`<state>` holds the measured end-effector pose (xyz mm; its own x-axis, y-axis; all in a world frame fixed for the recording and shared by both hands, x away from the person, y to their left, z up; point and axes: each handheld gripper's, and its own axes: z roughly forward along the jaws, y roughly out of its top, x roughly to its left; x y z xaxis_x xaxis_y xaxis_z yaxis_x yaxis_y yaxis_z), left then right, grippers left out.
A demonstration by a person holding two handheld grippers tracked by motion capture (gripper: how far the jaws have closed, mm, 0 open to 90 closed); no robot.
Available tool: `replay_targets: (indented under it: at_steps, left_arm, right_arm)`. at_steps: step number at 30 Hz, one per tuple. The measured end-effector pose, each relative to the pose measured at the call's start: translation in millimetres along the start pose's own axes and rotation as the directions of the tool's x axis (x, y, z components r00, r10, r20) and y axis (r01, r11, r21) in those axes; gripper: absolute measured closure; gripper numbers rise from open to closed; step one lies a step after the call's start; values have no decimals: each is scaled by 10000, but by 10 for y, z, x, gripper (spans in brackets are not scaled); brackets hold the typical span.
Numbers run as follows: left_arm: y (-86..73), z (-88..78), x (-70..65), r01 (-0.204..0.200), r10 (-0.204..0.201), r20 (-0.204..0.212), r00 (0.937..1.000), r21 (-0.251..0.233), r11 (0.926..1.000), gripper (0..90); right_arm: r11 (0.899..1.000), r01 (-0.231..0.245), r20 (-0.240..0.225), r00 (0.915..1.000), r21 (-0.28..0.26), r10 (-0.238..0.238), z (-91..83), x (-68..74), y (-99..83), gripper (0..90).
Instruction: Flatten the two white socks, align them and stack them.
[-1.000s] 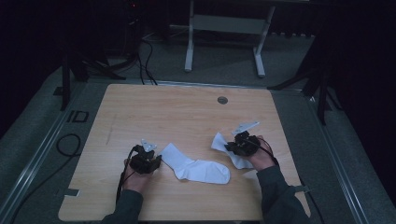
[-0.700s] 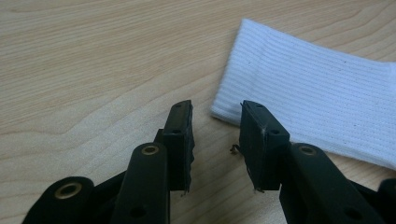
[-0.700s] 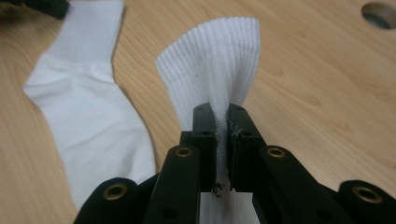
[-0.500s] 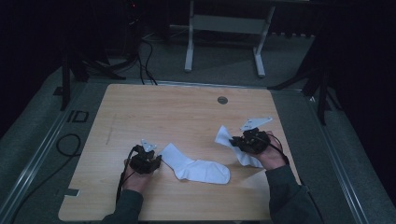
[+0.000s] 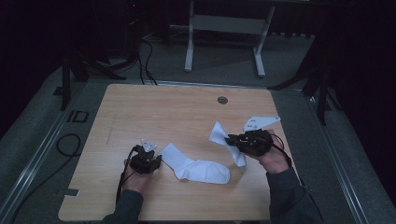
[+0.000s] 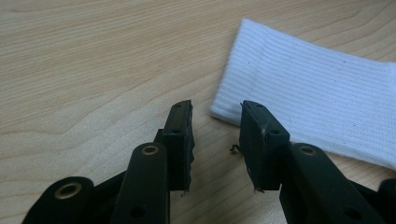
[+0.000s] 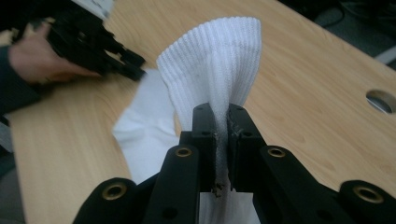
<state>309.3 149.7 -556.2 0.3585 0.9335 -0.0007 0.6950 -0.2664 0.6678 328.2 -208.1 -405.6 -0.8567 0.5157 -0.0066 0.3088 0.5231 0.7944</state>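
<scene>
white ribbed cotton sock (image 7: 212,56) is pinched tight in your right gripper (image 7: 222,135), up off the wooden table (image 5: 177,112). your left gripper (image 6: 215,135) waits part open, holding nothing, beside the flat white sock (image 5: 196,167). pairing isn't done yet.

place: you are working in a lab-like recording room | signs: bare wooden table (image 5: 187,116) standing on grey floor mat (image 5: 42,140) | cables (image 5: 140,56) trailing past metal stand (image 5: 224,28) | dark surroundings closing in
</scene>
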Motion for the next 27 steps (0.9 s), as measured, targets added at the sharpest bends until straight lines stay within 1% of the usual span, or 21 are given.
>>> replay_targets:
  at_steps: [2, 4, 6, 11, 16, 19, 21, 25, 26, 27]
  left_arm:
    - [0, 0, 0, 5, -5, -4, 10000, -3, 10000, 643]
    - [0, 1, -1, 6, -6, -8, 10000, -12, 10000, 642]
    - [-1, 1, -1, 11, -11, -7, 10000, -23, 10000, 643]
    - [-1, 2, -3, 33, -33, -2, 10000, -24, 10000, 643]
    - [-1, 1, -2, 19, -19, -5, 10000, -8, 10000, 643]
    - [-1, 2, -3, 33, -33, -6, 10000, -22, 10000, 643]
    - [-1, 2, -3, 34, -34, -4, 10000, -24, 10000, 643]
    - [-1, 1, -1, 7, -7, -5, 10000, -20, 10000, 643]
    - [-1, 1, -1, 7, -7, -5, 10000, -20, 10000, 643]
    - [-1, 1, -1, 3, -3, -2, 10000, -19, 10000, 642]
  right_arm:
    - [9998, 60, -64, 10000, -202, -61, -46, 31, 33, 829]
    - [9995, 110, -72, 9999, -283, -112, -65, 45, 49, 830]
    - [9986, 161, -242, 9996, -511, -173, -113, 90, 84, 830]
    - [9976, 278, -473, 9984, -633, -309, -127, 174, 106, 829]
    - [9968, 420, -580, 9973, -684, -460, -97, 246, 150, 828]
    - [9979, 321, -753, 9965, -568, -363, 21, 278, 163, 827]
    - [9986, 219, -910, 9955, -488, -263, 137, 303, 157, 827]
    - [9991, -155, -1272, 9918, -402, 103, 401, 353, 141, 827]
    - [9991, -155, -1272, 9918, -402, 103, 401, 353, 141, 827]
    - [9990, -300, -1316, 9910, -319, 255, 525, 384, 141, 827]
